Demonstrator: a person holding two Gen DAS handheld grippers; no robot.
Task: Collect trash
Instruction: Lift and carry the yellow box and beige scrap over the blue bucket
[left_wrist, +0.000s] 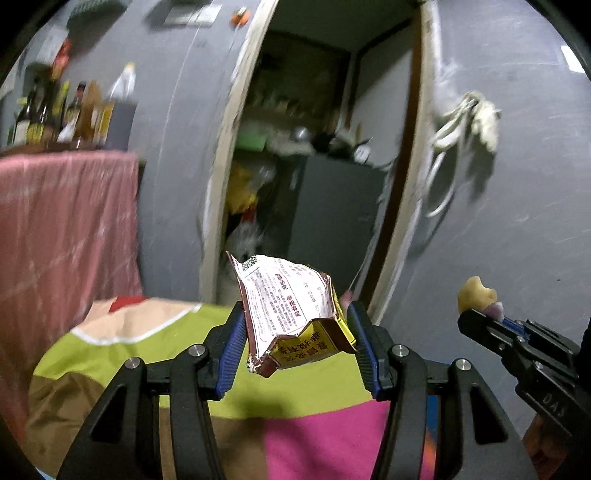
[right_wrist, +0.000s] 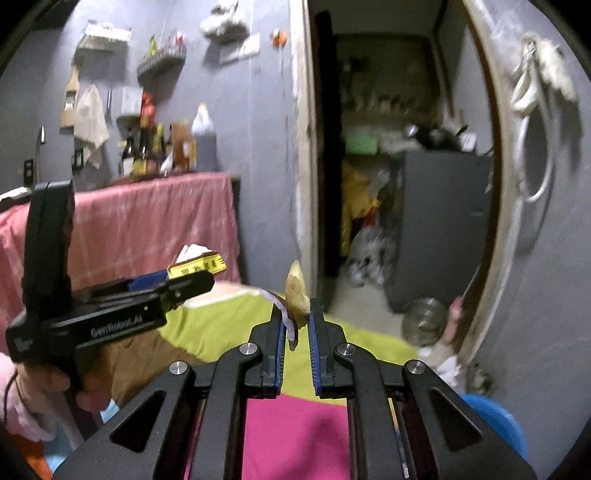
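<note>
My left gripper (left_wrist: 295, 314) is shut on a crumpled brown, white and yellow printed carton (left_wrist: 288, 310) and holds it in the air above a colourful cloth. It also shows from the side in the right wrist view (right_wrist: 192, 275), with the carton's yellow edge (right_wrist: 195, 266) sticking out. My right gripper (right_wrist: 297, 314) is shut on a bitten yellowish food scrap with a white peel strip (right_wrist: 297, 291). The right gripper also shows in the left wrist view (left_wrist: 476, 314), with the scrap (left_wrist: 476, 293) at its tip.
A green, pink and brown cloth (left_wrist: 314, 435) lies below both grippers. A pink-covered counter (right_wrist: 147, 218) with several bottles (left_wrist: 62, 114) stands left. An open doorway (right_wrist: 388, 184) ahead shows a grey cabinet (right_wrist: 439, 221), bags and a metal bowl (right_wrist: 423, 317). A blue bin rim (right_wrist: 495, 421) sits lower right.
</note>
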